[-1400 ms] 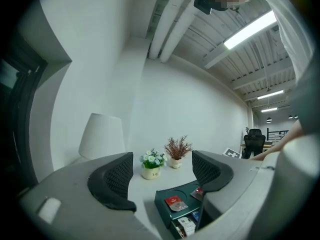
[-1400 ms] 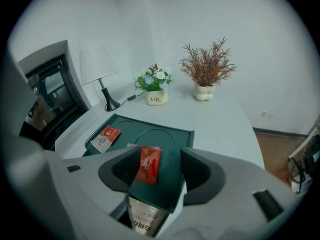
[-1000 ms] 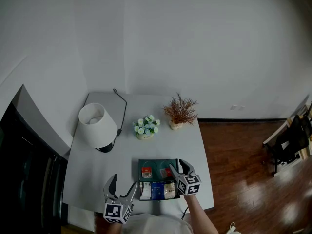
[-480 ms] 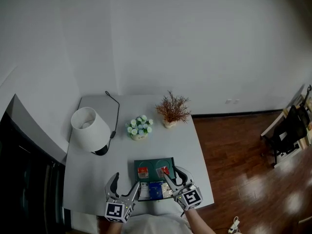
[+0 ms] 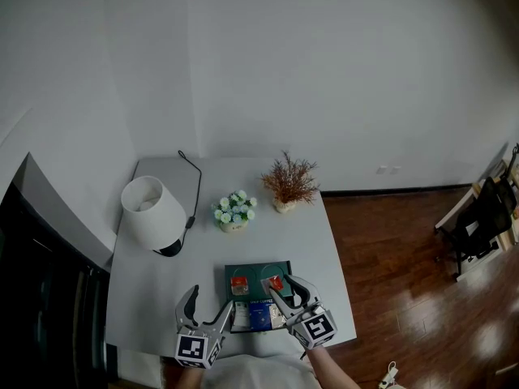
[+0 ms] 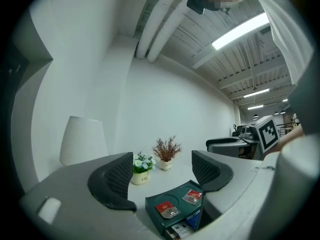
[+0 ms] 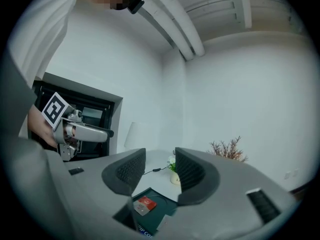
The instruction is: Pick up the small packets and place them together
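Presently, step in hand: the right gripper [image 5: 288, 287] hangs level above the green box [image 5: 258, 267]. That fits either a reach for a packet or a retreat after setting one down, and the views don't settle which.
Right gripper: released; its jaws stand part-way apart and have just been closing, with nothing between the pads.
Left gripper [image 5: 207, 302]: released, jaws wide and empty, held over the surface [image 5: 154, 290] just left of the box.
Packets: two red ones lie flat on the box top, the left-hand packet [image 5: 239, 282] and the right-hand packet [image 5: 276, 283], near each other but apart. The other packets [image 5: 259, 317] sit side by side in the box's open front.
Packet to gripper: the right-hand packet lies just below the right gripper's left jaw tip.
Next move: any pick would call for coming lower and pinching a thin, flat packet by its edge.
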### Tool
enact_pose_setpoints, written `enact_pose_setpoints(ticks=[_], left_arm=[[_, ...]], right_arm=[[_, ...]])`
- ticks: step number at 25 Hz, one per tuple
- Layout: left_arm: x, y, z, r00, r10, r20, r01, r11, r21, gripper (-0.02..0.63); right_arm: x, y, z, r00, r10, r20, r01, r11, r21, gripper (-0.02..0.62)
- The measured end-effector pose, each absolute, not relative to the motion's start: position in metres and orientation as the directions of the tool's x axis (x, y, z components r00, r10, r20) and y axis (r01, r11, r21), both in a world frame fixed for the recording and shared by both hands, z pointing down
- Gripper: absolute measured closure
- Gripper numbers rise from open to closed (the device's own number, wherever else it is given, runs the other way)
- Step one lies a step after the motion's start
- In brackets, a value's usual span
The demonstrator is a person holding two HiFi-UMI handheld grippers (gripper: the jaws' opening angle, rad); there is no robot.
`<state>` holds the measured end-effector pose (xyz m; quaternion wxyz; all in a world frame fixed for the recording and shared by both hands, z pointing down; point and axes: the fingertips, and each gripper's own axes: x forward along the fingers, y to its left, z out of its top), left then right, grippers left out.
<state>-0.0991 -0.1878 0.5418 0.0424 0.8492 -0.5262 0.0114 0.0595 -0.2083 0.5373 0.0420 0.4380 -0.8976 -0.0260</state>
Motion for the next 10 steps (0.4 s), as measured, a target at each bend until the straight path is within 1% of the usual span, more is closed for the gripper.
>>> enact_pose_setpoints(ticks=[10], left_arm=[[-0.0986, -0.1874, 0.5448, 0.441, -0.895, 0.070, -0.897, -0.438, 0.059, 0.253]], right_arm=[[0.0642, -0.2067, 0.5406, -0.611, -0.789, 0.072, -0.786, 0.615, 0.068, 0.393]])
